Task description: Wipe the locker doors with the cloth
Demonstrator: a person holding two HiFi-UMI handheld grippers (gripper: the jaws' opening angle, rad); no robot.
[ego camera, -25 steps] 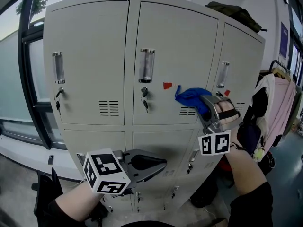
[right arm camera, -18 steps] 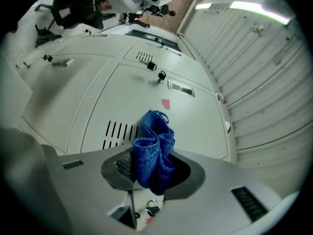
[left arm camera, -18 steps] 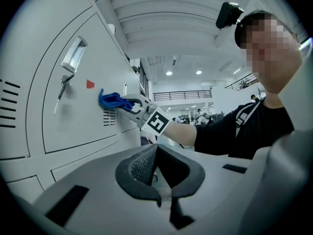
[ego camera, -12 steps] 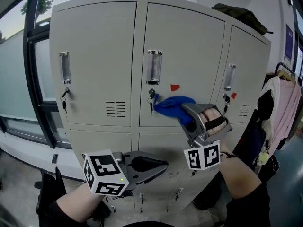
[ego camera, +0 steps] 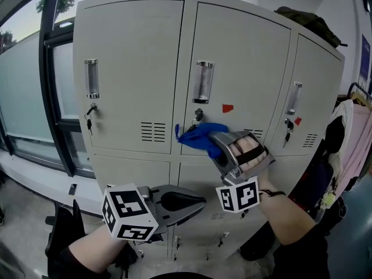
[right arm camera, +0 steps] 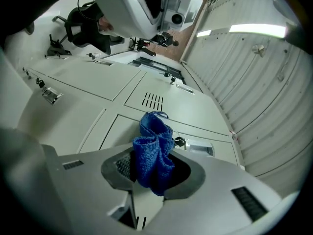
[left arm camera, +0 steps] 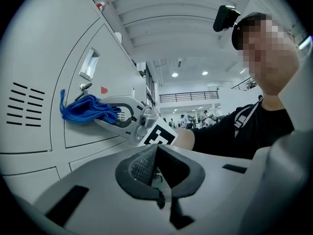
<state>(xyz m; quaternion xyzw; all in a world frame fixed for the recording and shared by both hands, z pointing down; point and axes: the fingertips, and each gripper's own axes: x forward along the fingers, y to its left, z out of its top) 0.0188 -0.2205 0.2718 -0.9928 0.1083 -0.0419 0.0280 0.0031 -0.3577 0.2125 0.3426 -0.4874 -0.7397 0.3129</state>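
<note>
A grey bank of lockers (ego camera: 139, 68) fills the head view. My right gripper (ego camera: 216, 143) is shut on a bunched blue cloth (ego camera: 199, 136) and presses it against the upper middle door (ego camera: 244, 68), just below that door's key lock (ego camera: 199, 114). The same cloth (right arm camera: 154, 151) hangs between the jaws in the right gripper view. It shows again as the cloth (left arm camera: 85, 109) on the door in the left gripper view. My left gripper (ego camera: 195, 201) hangs low in front of the lower doors, shut and empty.
A small red sticker (ego camera: 227, 107) sits on the middle door, another red sticker (ego camera: 297, 121) on the right door. Clear handles (ego camera: 91, 78) and keys hang on each upper door. Clothes (ego camera: 349, 138) hang at the far right. A window (ego camera: 29, 92) runs along the left.
My right gripper has carried the cloth leftward along the middle door, from near the right door's edge to under the middle lock. The left gripper has stayed put.
</note>
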